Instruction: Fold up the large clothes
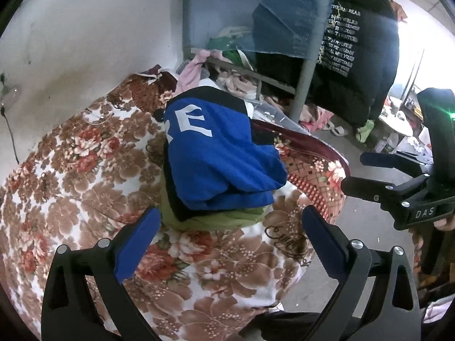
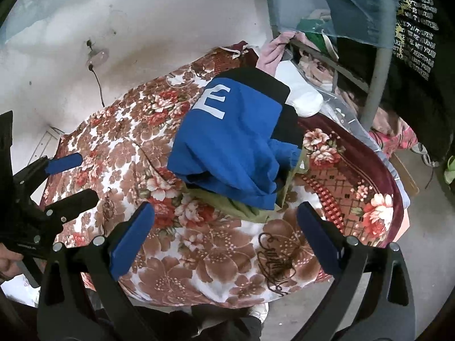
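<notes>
While lying folded on the floral blanket [image 1: 71, 199] of the bed, blue garment [image 1: 221, 153] with a white "E", stacked on a green garment [image 1: 216, 220]. Left hand-held gripper [image 1: 227, 236] released, fingers spread wide, hovering just short of the stack, grasping nothing. Right hand-held gripper [image 2: 224, 230] likewise released and empty, near the same edge. Black printed jacket [image 1: 355, 51] hanging beyond, by a metal bedpost [image 1: 307, 79].

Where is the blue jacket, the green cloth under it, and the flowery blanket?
blue jacket [image 1: 227, 153], left wrist view, on its blue middle.
green cloth [image 2: 244, 209], right wrist view, on the edge peeking out below the jacket.
flowery blanket [image 1: 93, 187], left wrist view, on a bare flowered patch.
</notes>
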Demonstrator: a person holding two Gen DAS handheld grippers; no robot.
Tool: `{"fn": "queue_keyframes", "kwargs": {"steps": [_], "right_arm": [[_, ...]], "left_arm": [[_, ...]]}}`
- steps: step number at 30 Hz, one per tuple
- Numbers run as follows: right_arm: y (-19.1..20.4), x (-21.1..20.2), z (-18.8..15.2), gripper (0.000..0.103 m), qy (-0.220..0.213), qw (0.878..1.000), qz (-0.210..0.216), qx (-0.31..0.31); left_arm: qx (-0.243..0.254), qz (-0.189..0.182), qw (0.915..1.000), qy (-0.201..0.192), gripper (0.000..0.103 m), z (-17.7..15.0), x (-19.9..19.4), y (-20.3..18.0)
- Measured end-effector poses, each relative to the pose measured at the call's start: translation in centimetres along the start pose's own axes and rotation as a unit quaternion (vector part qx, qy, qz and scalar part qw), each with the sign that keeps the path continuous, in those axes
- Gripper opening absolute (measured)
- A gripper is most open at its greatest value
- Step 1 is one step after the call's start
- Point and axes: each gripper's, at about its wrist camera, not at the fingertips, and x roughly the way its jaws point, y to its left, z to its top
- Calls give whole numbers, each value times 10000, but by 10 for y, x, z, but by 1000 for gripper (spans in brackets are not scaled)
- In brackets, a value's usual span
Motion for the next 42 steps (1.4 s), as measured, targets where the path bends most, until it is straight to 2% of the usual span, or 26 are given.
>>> {"fn": "queue_keyframes", "kwargs": {"steps": [8, 18, 21, 26, 42], "right_arm": [[-1, 0, -2, 98, 91, 9999, 51, -60], [-4, 5, -6, 98, 187, 9998, 77, 19], [-4, 5, -6, 98, 181, 9998, 72, 24], [-4, 6, -6, 98, 197, 9998, 66, 23], [-1, 14, -8, 98, 229, 9997, 66, 58]], "left_arm": [[-55, 352, 9993, 92, 98, 2, 6, 7], [-163, 282, 9994, 80, 98, 3, 9, 15], [-98, 430, 9990, 55, 98, 3, 9, 14], [-152, 237, 9996, 56, 98, 3, 10, 17], [-174, 94, 9998, 65, 98, 4, 12, 20]]}}
